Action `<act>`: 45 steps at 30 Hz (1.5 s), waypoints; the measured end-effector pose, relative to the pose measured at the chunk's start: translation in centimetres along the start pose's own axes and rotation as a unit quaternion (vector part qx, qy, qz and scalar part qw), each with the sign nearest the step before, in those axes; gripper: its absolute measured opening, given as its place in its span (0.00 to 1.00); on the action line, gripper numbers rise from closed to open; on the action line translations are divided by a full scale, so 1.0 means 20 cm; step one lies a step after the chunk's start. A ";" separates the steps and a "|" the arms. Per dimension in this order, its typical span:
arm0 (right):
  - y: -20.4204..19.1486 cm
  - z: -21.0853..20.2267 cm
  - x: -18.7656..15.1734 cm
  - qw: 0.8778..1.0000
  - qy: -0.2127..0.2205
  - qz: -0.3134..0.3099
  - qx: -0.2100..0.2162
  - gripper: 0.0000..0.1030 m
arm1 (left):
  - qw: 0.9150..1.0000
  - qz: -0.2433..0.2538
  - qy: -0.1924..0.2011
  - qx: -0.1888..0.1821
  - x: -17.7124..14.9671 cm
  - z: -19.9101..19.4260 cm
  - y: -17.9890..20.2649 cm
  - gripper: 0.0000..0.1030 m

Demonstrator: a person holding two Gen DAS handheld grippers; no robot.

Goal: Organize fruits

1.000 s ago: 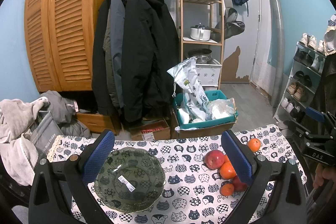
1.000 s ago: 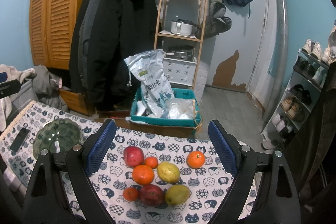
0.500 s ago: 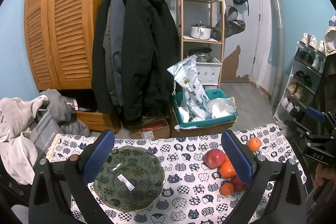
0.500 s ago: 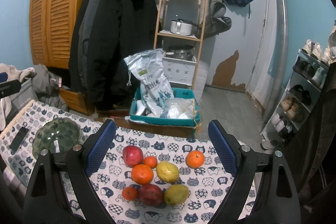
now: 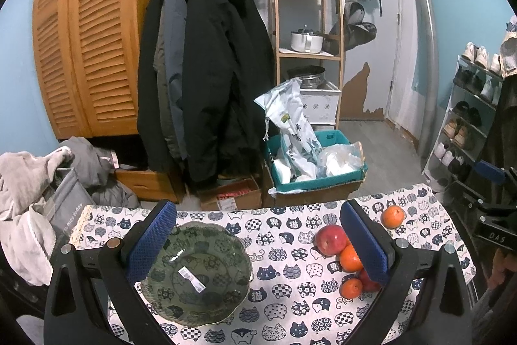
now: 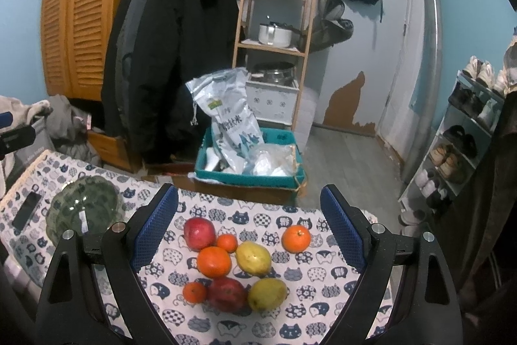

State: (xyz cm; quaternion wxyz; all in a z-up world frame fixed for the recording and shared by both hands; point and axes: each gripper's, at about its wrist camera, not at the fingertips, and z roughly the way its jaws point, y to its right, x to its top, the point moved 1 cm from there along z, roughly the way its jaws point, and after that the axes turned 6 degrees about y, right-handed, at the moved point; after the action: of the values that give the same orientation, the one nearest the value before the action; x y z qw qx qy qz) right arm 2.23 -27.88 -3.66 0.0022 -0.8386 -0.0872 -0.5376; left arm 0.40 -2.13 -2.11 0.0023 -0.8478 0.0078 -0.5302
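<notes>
A: Start at the left. What's there?

B: The bowl (image 5: 197,272) sits on the left of the cloth (image 5: 284,235), with nothing in it but a sticker. The left gripper (image 5: 257,243) hangs over it, jaws spread wide, holding nothing. A phone (image 6: 26,211) lies further left.

A: And the fruit?

B: All on the right, well apart from the bowl. Under the right gripper (image 6: 248,227), also spread and holding nothing, lies a tight cluster: a far apple (image 6: 199,233), a small orange (image 6: 227,242), a big orange (image 6: 214,261), a pear (image 6: 253,258), then nearer, a tiny orange (image 6: 194,292), a near apple (image 6: 226,294) and a second pear (image 6: 267,294). A lone orange (image 6: 296,238) sits off to the right.

A: So how to begin well?

B: I'd take the lone orange first. It touches nothing, so the jaws can drop either side cleanly. In the cluster, one finger would likely nudge a neighbour and set it rolling. Close gently across the widest part, lift straight, and carry it left.
</notes>
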 end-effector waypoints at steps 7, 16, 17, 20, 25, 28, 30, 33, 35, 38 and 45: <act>0.08 0.05 -0.07 0.999 -0.033 0.004 -0.013 0.86 | 0.999 -0.001 -0.040 -0.017 -0.02 0.13 0.02 0.99; 0.13 0.12 -0.15 0.997 -0.079 0.008 -0.023 0.85 | 0.996 0.006 -0.087 -0.027 -0.10 0.29 0.10 0.99; 0.14 0.13 -0.16 0.996 -0.086 0.008 -0.025 0.85 | 0.995 0.010 -0.093 -0.027 -0.10 0.30 0.12 0.99; 0.17 0.17 -0.19 0.994 -0.108 0.009 -0.032 0.85 | 0.993 0.019 -0.112 -0.034 -0.14 0.36 0.16 0.99; 0.20 0.22 -0.26 0.990 -0.133 0.010 -0.043 0.85 | 0.989 0.033 -0.138 -0.042 -0.21 0.43 0.23 0.99; 0.22 0.26 -0.31 0.987 -0.154 0.014 -0.045 0.85 | 0.986 0.038 -0.153 -0.046 -0.25 0.47 0.27 0.99; 0.23 0.29 -0.35 0.985 -0.168 0.019 -0.045 0.85 | 0.984 0.039 -0.165 -0.051 -0.28 0.51 0.29 0.99; 0.26 0.35 -0.41 0.979 -0.195 0.026 -0.046 0.85 | 0.980 0.037 -0.188 -0.057 -0.33 0.57 0.31 0.99; 0.27 0.40 -0.46 0.976 -0.211 0.029 -0.047 0.85 | 0.976 0.031 -0.205 -0.063 -0.36 0.62 0.32 0.99; 0.28 0.45 -0.53 0.971 -0.232 0.033 -0.048 0.85 | 0.973 0.027 -0.219 -0.065 -0.40 0.67 0.34 0.99; 0.29 0.60 -0.68 0.957 -0.284 0.047 -0.048 0.85 | 0.965 0.040 -0.253 -0.060 -0.50 0.79 0.41 0.99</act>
State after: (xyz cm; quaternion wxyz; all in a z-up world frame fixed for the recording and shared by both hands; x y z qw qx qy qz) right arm 8.36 -34.48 -20.36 -0.0375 -0.9590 -0.0192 -0.2803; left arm 10.18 -10.17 -18.23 -0.0253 -0.9521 0.0728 -0.2961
